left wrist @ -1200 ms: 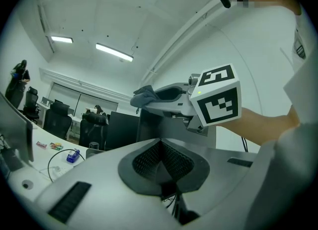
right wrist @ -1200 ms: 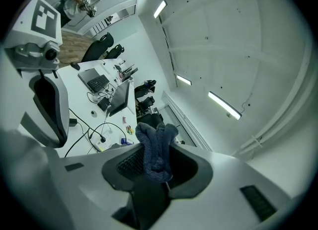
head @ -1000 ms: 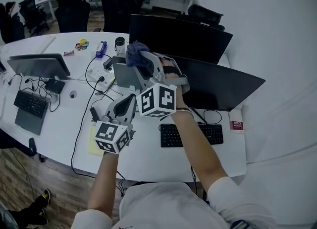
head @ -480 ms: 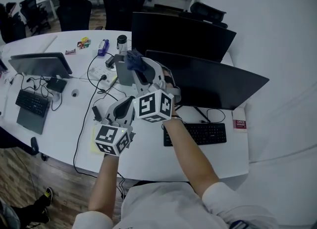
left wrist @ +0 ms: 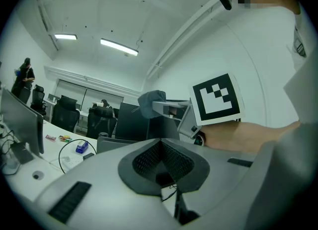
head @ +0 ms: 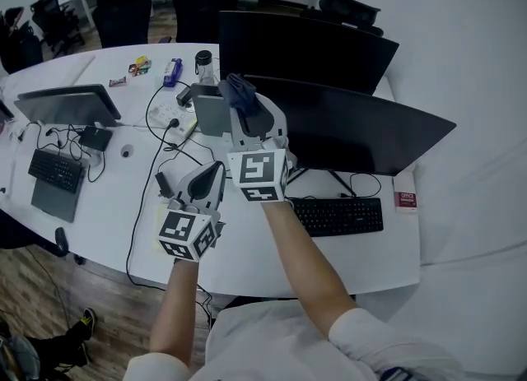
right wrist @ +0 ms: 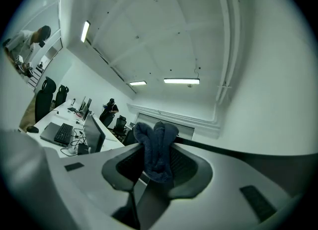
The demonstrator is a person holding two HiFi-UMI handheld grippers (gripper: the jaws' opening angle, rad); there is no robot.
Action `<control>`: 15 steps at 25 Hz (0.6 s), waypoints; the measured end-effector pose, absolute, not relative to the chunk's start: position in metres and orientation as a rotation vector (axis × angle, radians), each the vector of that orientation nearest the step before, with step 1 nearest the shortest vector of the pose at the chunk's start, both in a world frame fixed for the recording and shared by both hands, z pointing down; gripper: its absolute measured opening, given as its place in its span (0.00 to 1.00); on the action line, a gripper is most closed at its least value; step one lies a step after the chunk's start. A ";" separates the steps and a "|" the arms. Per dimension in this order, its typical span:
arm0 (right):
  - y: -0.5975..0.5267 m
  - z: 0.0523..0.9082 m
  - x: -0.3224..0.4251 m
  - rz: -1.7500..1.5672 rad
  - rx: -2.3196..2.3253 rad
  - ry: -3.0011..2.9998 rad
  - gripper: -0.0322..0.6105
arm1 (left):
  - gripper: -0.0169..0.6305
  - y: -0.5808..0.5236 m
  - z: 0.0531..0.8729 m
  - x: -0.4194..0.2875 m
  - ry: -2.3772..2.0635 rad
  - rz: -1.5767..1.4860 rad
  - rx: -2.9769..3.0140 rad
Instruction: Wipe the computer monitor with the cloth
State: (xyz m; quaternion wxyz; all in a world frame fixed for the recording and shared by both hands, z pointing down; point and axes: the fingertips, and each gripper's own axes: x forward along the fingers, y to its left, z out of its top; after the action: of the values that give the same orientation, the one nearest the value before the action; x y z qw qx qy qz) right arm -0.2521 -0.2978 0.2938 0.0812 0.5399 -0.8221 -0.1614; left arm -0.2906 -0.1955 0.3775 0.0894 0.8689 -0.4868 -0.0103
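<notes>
Your right gripper (head: 247,114) is raised over the table (head: 107,206) in the head view. Its marker cube faces you and its jaws point away. The jaws pinch the cloth (head: 241,94), a dark blue bunch. The cloth sits at the upper left corner of the near monitor (head: 362,128). This view does not show whether it touches the screen. A second monitor (head: 313,46) stands just behind the first. A keyboard (head: 339,215) lies on the table below the near monitor. Your left gripper (head: 212,175) is held lower and to the left of the right one, near it but apart. A bottle (head: 202,65) stands on the table beyond the cloth.

In the left gripper view, the left gripper's jaws are pressed together with nothing between them. Above them you see the right gripper, with the cloth bulging from its tip. Your forearm runs off to the right. Dark monitors stand behind the cloth.

In the right gripper view, the jaws are clamped on the cloth. The cloth is folded over itself. It fills the gap between the pads (right wrist: 186,163) and rises above them in two rounded lobes. Desks, chairs (right wrist: 49,87) and a person (right wrist: 111,109) show small at the far left.
</notes>
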 end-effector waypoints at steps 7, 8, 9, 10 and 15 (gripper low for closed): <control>-0.298 0.325 -0.252 -0.400 1.627 -2.469 0.27 | 0.04 -0.198 0.388 -0.306 -1.503 -0.001 2.564; -0.298 0.332 -0.253 -0.391 1.624 -2.464 0.27 | 0.04 -0.198 0.390 -0.308 -1.507 0.001 2.557; -0.298 0.339 -0.253 -0.383 1.619 -2.457 0.27 | 0.04 -0.197 0.394 -0.310 -1.510 0.004 2.549; -0.298 0.346 -0.253 -0.374 1.614 -2.449 0.27 | 0.04 -0.196 0.397 -0.311 -1.511 0.008 2.541; -0.297 0.376 -0.254 -0.345 1.597 -2.424 0.27 | 0.04 -0.192 0.416 -0.312 -1.507 0.039 2.528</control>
State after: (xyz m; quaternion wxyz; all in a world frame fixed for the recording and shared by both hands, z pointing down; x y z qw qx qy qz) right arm -0.2539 -0.2972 0.3761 0.1090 0.5430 -0.8243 -0.1173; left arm -0.3122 -0.1919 0.4161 0.0991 0.8547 -0.5095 0.0132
